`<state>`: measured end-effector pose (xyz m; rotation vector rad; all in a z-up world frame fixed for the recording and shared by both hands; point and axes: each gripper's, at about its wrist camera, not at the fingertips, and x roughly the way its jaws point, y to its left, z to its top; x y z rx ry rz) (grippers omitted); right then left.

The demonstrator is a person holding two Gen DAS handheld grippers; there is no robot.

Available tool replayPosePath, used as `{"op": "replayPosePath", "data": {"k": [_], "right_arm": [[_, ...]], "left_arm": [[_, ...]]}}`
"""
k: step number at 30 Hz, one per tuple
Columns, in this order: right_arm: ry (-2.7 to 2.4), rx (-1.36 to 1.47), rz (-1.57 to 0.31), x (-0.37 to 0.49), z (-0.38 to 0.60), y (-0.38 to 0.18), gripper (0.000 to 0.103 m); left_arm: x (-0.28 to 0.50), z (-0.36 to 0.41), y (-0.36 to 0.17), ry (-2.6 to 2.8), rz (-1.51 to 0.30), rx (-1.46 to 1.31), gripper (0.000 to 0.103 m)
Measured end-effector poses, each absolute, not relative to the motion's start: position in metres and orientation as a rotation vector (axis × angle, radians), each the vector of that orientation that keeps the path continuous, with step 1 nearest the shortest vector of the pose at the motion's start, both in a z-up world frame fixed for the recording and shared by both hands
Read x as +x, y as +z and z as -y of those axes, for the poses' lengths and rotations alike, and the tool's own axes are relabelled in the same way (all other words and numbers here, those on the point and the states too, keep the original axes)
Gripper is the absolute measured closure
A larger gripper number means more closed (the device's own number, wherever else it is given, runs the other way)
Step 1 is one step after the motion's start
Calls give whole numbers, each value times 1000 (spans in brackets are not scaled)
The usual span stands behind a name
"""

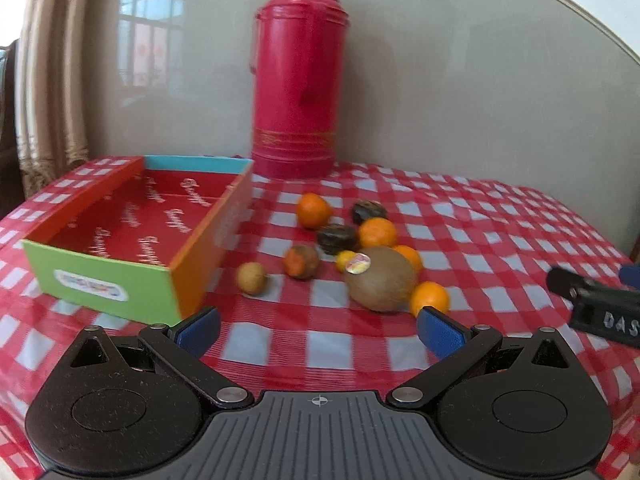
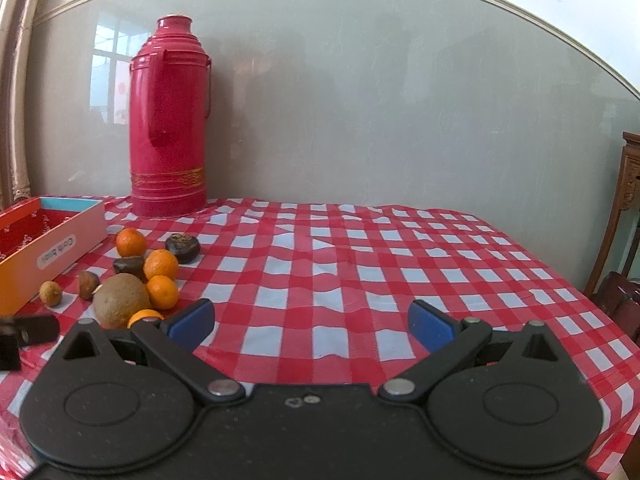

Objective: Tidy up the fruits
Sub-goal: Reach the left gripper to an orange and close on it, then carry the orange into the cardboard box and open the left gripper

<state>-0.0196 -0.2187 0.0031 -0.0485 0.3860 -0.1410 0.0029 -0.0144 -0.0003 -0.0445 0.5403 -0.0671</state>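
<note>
A pile of fruit lies on the checked tablecloth (image 1: 340, 332): a large brown kiwi (image 1: 380, 278) with a sticker, several small oranges (image 1: 313, 210), two dark shrivelled fruits (image 1: 337, 238), a half-brown orange piece (image 1: 301, 261) and a small tan longan (image 1: 251, 278). Left of the pile stands an open colourful box (image 1: 132, 236) with a red printed floor. My left gripper (image 1: 318, 330) is open, just short of the kiwi, with nothing between its blue pads. My right gripper (image 2: 311, 322) is open over bare cloth, to the right of the kiwi (image 2: 122, 306) and oranges (image 2: 161, 265).
A tall red thermos (image 1: 298, 76) stands at the back against the grey wall, behind the box and fruit. The right gripper's black body (image 1: 596, 300) shows at the right edge of the left wrist view. A dark wooden chair (image 2: 624, 240) stands beyond the table's right side.
</note>
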Motion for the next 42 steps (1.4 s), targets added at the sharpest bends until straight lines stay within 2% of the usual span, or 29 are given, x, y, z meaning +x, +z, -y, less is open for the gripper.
{"op": "replayPosePath", "data": {"k": [3,4,5,6,7,8,21,23,27,34,39,42], "right_arm": [[-188,-41,-398,-14,228,3,6],[-197,-30,-397,-14,232,3,6],[-206,-18,-394,-13,236,3,6],[-212,-10,-393,-13,240,3,6],[-216,-1,-390,-12,243,3,6],[-218,6,-387,-11,246,3,6],[-264,46,-407,2,267,-2,6],[-266,50,-419,6,267,-5,6],[-275,66,-437,17,267,-8,6],[-248,89,-442,25,250,-9,6],[-193,48,-420,29,219,-7,6],[-156,46,-404,32,205,-5,6]], "left_arm": [[8,29,-4,-108,-547,-62,0],[10,36,-6,-100,-556,-54,4],[11,42,-8,-112,-563,-52,10],[13,49,-10,-128,-570,-54,33],[16,57,-13,-146,-586,-48,49],[19,63,-15,-154,-601,-47,53],[59,106,-26,-174,-618,-34,53],[60,109,-26,-169,-616,-14,70],[61,102,-23,-205,-618,-51,71],[32,67,2,-171,-469,-34,71],[23,10,21,-24,-343,-39,71],[25,-27,25,57,-327,-62,71]]}}
